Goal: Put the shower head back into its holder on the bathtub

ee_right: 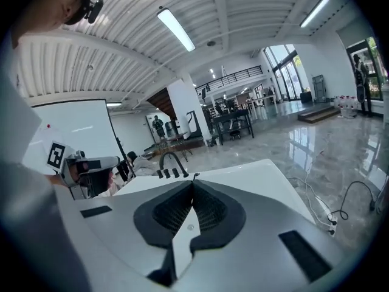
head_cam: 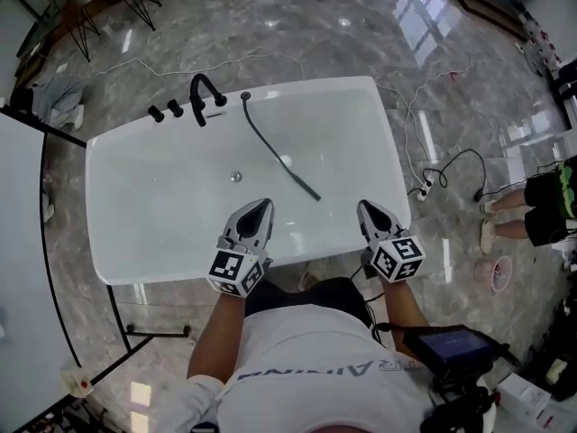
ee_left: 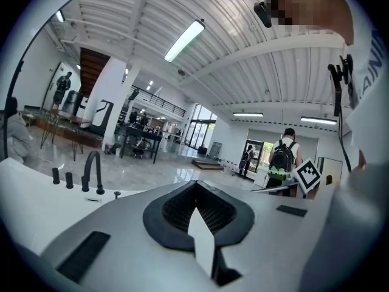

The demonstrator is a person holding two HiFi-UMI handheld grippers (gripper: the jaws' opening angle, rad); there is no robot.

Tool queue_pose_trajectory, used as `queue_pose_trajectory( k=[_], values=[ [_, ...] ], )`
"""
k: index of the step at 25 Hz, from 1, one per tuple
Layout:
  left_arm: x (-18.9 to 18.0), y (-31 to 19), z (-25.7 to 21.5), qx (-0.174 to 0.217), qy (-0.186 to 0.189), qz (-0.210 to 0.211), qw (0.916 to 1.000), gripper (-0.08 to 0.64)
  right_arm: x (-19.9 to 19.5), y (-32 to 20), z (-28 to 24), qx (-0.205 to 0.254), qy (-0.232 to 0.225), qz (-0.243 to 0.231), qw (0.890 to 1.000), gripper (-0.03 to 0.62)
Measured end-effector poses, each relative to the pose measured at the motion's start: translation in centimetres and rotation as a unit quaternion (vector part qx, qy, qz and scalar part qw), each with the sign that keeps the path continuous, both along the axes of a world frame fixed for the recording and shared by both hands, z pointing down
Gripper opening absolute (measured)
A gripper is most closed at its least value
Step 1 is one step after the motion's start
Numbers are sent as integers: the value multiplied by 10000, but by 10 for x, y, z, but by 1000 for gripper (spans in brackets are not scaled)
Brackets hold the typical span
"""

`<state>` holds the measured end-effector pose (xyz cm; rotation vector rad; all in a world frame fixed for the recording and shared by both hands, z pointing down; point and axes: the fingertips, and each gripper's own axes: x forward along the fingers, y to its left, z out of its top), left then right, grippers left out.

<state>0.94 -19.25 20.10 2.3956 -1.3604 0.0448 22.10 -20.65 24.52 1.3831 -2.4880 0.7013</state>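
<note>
Two tongs (head_cam: 263, 204) (head_cam: 363, 206) (closed) over bathtub (head_cam: 144, 224)

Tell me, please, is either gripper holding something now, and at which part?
Nothing is held: the left gripper and the right gripper are both shut and empty.

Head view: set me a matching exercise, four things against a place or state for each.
Things:
1 shower head
2 faucet
3 drain
4 left gripper

Place or state:
A upright on the bathtub's far rim
B shut, held above the near edge
C lying slantwise inside, out of its holder
D small, round, silvery, set in the floor

Pairs: 1-C, 2-A, 3-D, 4-B
</note>
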Motion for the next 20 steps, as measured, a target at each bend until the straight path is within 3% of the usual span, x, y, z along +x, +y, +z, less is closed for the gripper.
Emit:
queue_pose_trajectory(
  k=[4, 7, 13, 20],
  values=[
    [36, -8, 15, 36, -77, 181, 9998, 17, 17, -19, 20, -147, -54, 67, 9999, 12],
    [36, -21, 41, -160, -66, 343, 9993, 17, 8, -18, 35, -248, -140, 119, 9995, 12],
    [31, -57, 119, -330, -98, 638, 9974, 17, 9, -13, 97, -712, 105, 157, 9973, 12],
    [40, -95, 230, -414, -878, 1378, 9857, 17, 13, -35, 181, -1092, 506, 95, 9927, 12]
  ],
)
